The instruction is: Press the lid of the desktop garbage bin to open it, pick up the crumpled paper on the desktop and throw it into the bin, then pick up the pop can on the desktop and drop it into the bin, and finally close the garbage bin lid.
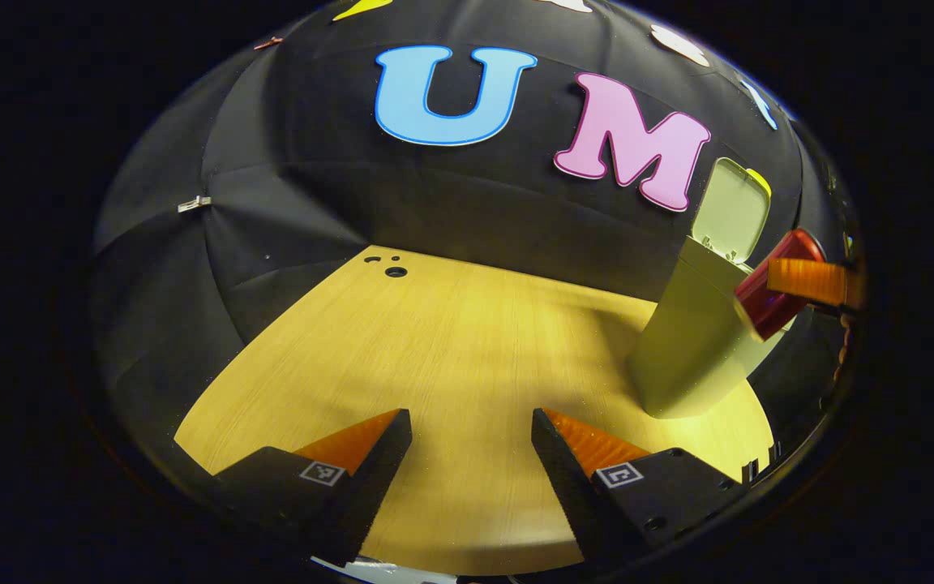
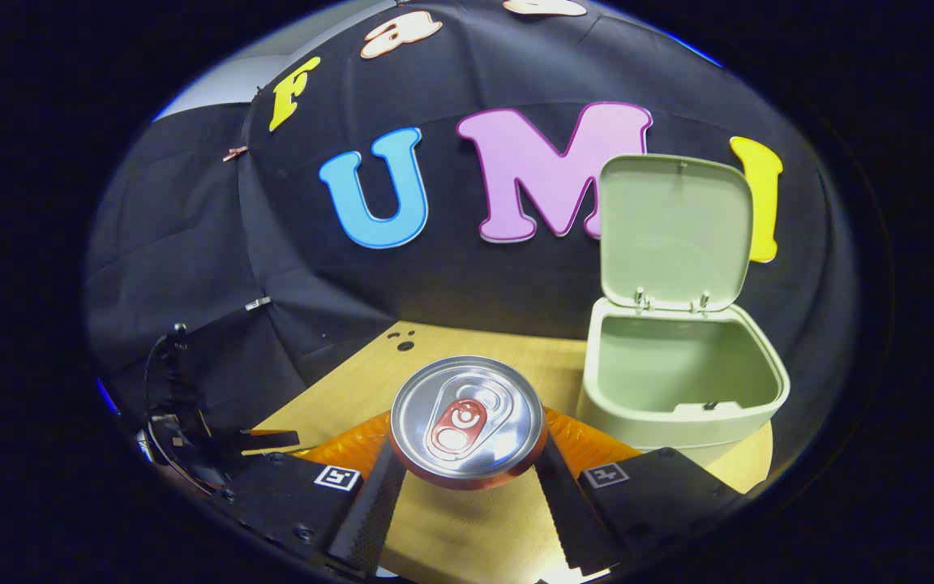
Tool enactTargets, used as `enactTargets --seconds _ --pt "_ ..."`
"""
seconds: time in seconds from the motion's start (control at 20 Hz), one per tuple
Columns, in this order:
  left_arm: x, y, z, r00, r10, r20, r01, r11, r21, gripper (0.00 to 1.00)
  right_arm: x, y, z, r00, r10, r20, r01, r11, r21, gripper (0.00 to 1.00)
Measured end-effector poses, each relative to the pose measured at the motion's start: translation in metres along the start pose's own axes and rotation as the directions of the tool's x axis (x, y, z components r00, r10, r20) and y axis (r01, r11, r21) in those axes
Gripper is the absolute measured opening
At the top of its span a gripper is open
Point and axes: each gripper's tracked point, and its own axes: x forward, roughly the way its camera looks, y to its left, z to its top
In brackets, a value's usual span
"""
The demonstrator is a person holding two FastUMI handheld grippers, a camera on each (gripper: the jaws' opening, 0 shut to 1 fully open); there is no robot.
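In the right gripper view my right gripper is shut on the red pop can, whose silver top faces the camera. Just right of it stands the pale green desktop bin with its lid raised upright and its inside open. In the left gripper view the same bin stands at the far right with its lid up, and the red can hangs beside the bin's rim, held by the right gripper. My left gripper stands open over bare wood with nothing between its fingers.
The wooden desktop has small cable holes near its back edge. Black cloth walls close in behind and to the left. In the right gripper view the left gripper and its cable lie low at the left.
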Motion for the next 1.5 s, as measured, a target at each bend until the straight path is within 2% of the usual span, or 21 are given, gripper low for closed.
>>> enactTargets --seconds 0.3,0.35,0.5,0.7,1.05,1.5 --pt "0.006 -0.008 -0.015 0.999 -0.02 -0.039 0.02 1.0 0.01 0.96 -0.009 -0.029 0.059 0.993 -0.054 0.107 0.054 0.999 0.004 0.83" --pt "0.006 -0.008 -0.016 0.999 -0.017 -0.043 0.018 1.0 0.02 0.99 -0.008 -0.036 0.066 0.99 -0.069 0.122 0.07 0.998 -0.003 0.83" --pt "0.007 -0.003 -0.022 0.999 0.001 -0.052 0.002 0.998 0.065 0.96 -0.003 -0.067 0.08 0.98 -0.136 0.144 0.146 0.987 -0.063 0.83" --pt "0.002 0.002 -0.024 0.999 0.013 -0.045 -0.011 0.999 0.038 0.96 0.004 -0.102 0.099 0.962 -0.203 0.182 0.215 0.975 -0.054 0.83" --pt "-0.01 0.02 -0.031 0.996 0.083 -0.039 -0.083 0.997 -0.006 0.96 0.018 -0.153 0.09 0.939 -0.304 0.16 0.324 0.939 -0.117 0.83" --pt "-0.015 0.022 -0.033 0.993 0.111 -0.042 -0.111 0.994 0.001 0.96 0.031 -0.169 0.074 0.929 -0.349 0.126 0.365 0.921 -0.137 0.86"
